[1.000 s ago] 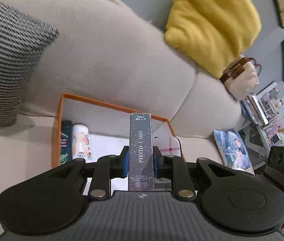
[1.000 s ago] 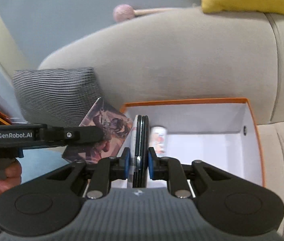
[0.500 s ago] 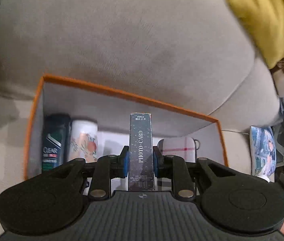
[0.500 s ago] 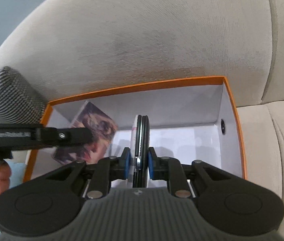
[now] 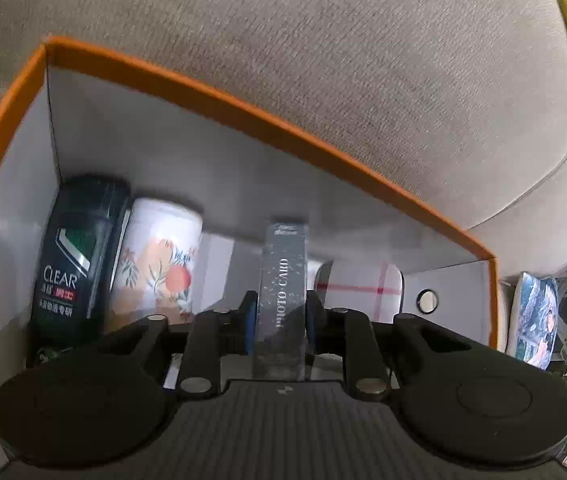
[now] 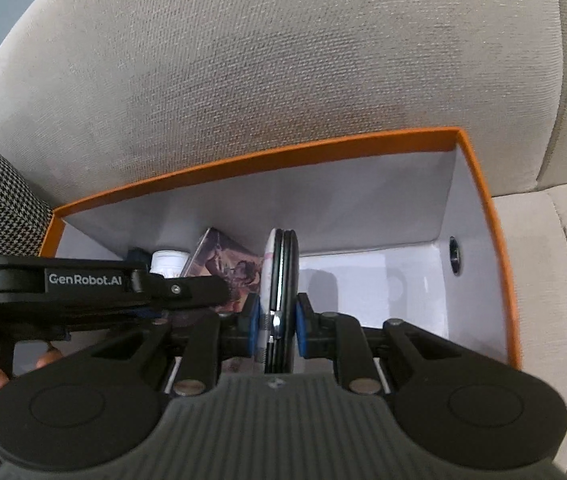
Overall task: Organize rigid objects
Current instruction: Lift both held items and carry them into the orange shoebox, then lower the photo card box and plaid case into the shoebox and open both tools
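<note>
Left gripper (image 5: 279, 316): clamped on card box (image 5: 282, 296), upright, jaws just easing, over orange box (image 5: 251, 120).
Right gripper (image 6: 277, 326): closed on disc case (image 6: 282, 280), inside the box.
Box contents: bottle (image 5: 77, 256), can (image 5: 159, 268) at left wall.
Box: on sofa (image 5: 323, 60).

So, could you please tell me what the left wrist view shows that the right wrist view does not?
Only the left wrist view shows the CLEAR bottle, the checked pouch and the left gripper clamping the PHOTO CARD box. Only the right shows the right gripper clamping a round black disc-shaped item. Both show the orange box and floral can.
</note>
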The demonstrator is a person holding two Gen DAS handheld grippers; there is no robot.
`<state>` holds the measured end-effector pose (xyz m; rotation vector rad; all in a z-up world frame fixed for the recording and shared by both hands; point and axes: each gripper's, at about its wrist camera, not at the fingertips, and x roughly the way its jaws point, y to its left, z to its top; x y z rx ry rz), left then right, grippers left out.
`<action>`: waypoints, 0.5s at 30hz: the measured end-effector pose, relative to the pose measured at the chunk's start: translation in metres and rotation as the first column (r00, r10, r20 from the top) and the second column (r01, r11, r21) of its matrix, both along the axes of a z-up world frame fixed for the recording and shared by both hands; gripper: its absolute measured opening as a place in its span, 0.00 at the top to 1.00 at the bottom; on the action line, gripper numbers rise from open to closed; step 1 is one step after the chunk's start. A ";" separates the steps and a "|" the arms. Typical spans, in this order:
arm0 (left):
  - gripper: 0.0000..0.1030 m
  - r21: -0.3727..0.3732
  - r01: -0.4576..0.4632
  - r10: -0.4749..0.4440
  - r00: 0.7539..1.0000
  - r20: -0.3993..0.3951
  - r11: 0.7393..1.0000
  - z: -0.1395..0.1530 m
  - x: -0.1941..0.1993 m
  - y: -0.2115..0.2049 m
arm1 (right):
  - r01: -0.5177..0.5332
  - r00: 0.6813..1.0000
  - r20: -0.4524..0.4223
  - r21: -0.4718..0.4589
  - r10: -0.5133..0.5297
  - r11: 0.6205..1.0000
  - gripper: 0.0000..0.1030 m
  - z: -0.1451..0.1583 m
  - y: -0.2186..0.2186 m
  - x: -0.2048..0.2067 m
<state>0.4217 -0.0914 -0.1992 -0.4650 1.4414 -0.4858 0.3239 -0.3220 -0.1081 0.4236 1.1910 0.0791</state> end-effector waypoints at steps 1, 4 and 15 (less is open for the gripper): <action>0.72 0.015 0.009 -0.009 1.000 0.002 1.000 0.000 -0.001 0.000 | 0.000 1.000 -0.003 0.004 0.000 1.000 0.82 0.002 -0.006 -0.002; 0.71 0.073 0.056 -0.060 0.997 0.054 0.996 0.009 -0.004 0.000 | -0.003 1.000 -0.013 0.007 0.003 1.000 0.82 -0.002 -0.003 0.000; 0.65 0.194 0.146 -0.185 0.962 0.201 0.970 0.043 -0.015 0.006 | 0.002 1.000 -0.009 0.021 -0.001 1.000 0.81 -0.001 -0.011 0.000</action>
